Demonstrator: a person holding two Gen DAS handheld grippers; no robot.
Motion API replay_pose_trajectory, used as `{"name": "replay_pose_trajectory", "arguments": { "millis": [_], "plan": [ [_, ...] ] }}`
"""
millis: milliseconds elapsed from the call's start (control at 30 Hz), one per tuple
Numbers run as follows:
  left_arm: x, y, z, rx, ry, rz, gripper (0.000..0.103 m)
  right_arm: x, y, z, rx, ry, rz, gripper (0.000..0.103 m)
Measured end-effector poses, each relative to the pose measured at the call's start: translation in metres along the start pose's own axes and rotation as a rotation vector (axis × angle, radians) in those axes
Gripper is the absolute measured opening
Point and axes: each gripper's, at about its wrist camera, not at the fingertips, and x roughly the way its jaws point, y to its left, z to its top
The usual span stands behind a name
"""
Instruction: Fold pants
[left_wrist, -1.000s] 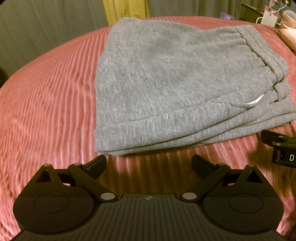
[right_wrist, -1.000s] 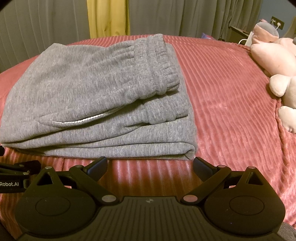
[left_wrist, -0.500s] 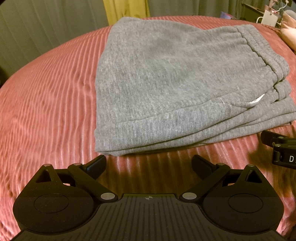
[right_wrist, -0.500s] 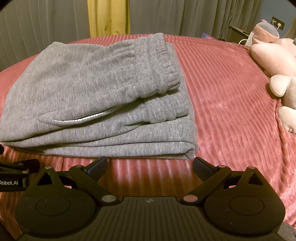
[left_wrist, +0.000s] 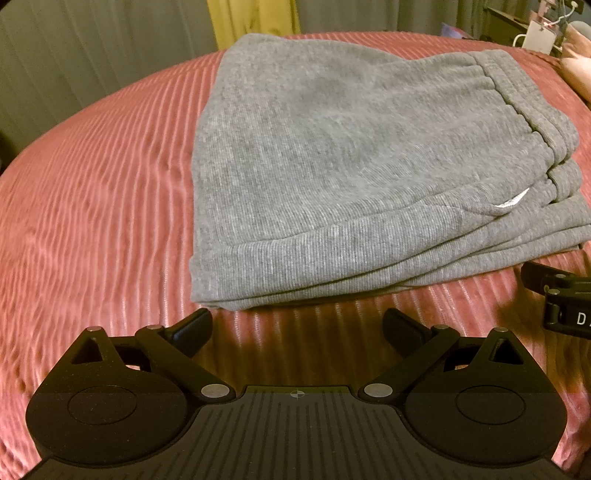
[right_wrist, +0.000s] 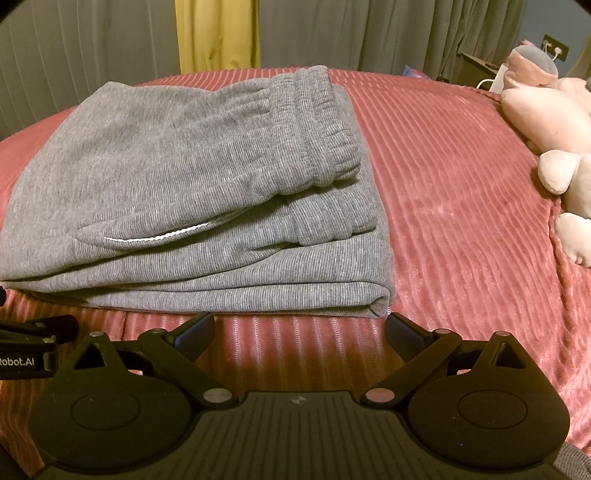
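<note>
Grey ribbed pants (left_wrist: 351, 166) lie folded in a thick rectangular stack on the pink bedspread (left_wrist: 92, 206), elastic waistband on top toward the right. My left gripper (left_wrist: 297, 325) hovers open just short of the stack's near left corner, nothing between its fingers. In the right wrist view the same pants (right_wrist: 184, 184) fill the left half, with a white pocket edge showing. My right gripper (right_wrist: 301, 326) is open in front of the stack's near right corner, apart from the cloth. Part of the right gripper's body appears at the right edge of the left wrist view.
Pink plush toys (right_wrist: 554, 122) lie at the right side of the bed. Grey curtains (right_wrist: 369, 33) and a yellow one (right_wrist: 218, 33) hang behind. A dark bedside unit with cables (left_wrist: 535, 26) stands at the back right. Bare bedspread (right_wrist: 461, 206) stretches right of the pants.
Both grippers have eased slightly forward toward the stack's near edge; the pants have not moved and both stay open.
</note>
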Motion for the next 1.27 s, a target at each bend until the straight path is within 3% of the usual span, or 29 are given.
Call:
{"name": "replay_pose_trajectory", "arguments": {
  "millis": [800, 1033, 1267],
  "plan": [
    [0.0002, 0.0015, 0.0001, 0.002, 0.000, -0.002, 0.102, -0.0005, 0.0010, 0.0006, -0.034, -0.001, -0.007, 0.099],
    [-0.0057, 0.0020, -0.0032, 0.013, -0.036, -0.004, 0.102, -0.0008, 0.0010, 0.0007, -0.039, -0.001, -0.008, 0.099],
    [-0.0002, 0.0040, 0.0000, 0.001, 0.001, -0.003, 0.102, -0.0008, 0.0016, 0.0007, -0.039, -0.002, -0.009, 0.099]
  ]
}}
